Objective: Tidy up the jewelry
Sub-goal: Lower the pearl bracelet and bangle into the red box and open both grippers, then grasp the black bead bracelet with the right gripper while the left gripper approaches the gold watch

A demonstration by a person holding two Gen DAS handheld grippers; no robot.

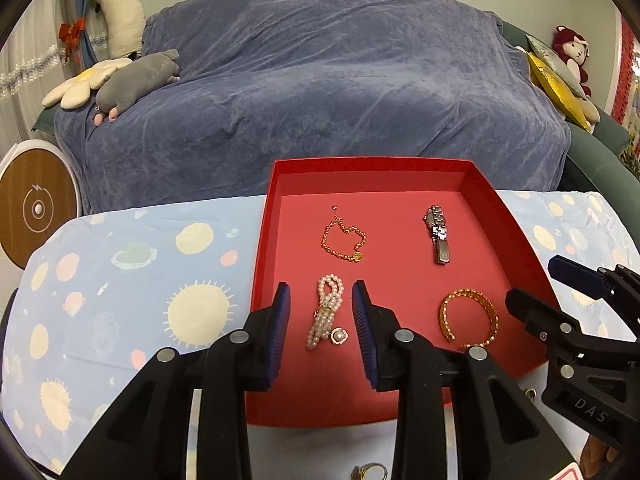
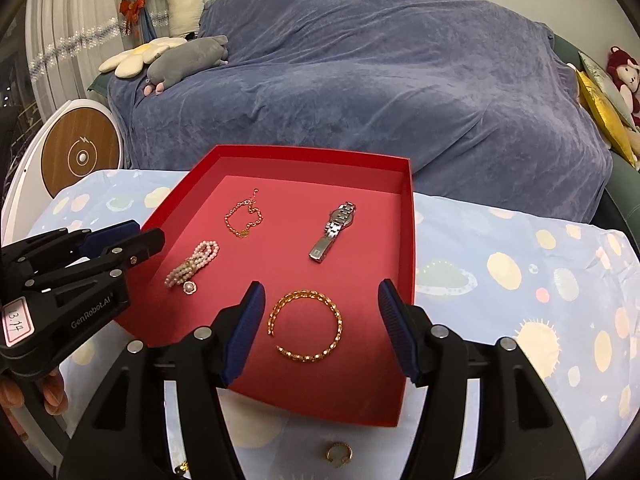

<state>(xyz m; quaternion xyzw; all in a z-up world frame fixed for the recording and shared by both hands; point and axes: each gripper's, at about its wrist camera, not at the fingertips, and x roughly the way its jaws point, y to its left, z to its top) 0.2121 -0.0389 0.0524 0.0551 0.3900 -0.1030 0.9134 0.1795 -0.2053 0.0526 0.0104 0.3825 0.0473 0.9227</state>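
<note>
A red tray [image 1: 264,240] [image 2: 406,280] holds a gold chain bracelet [image 1: 344,238] [image 2: 243,220], a silver watch [image 1: 438,234] [image 2: 334,230], a pearl bracelet with a pendant [image 1: 326,316] [image 2: 191,266] and a gold bangle [image 1: 470,318] [image 2: 308,326]. My left gripper [image 1: 320,332] [image 2: 132,244] is open, its fingers either side of the pearl bracelet. My right gripper [image 2: 320,328] [image 1: 536,284] is open, its fingers either side of the bangle. Neither holds anything. A gold ring [image 2: 339,454] [image 1: 370,472] lies on the cloth in front of the tray.
The tray stands on a table with a light blue planet-print cloth [image 1: 120,300] [image 2: 520,280]. Behind is a sofa under a blue blanket [image 1: 320,80] with plush toys [image 1: 136,80]. A round wood-faced device [image 1: 36,208] stands at the left.
</note>
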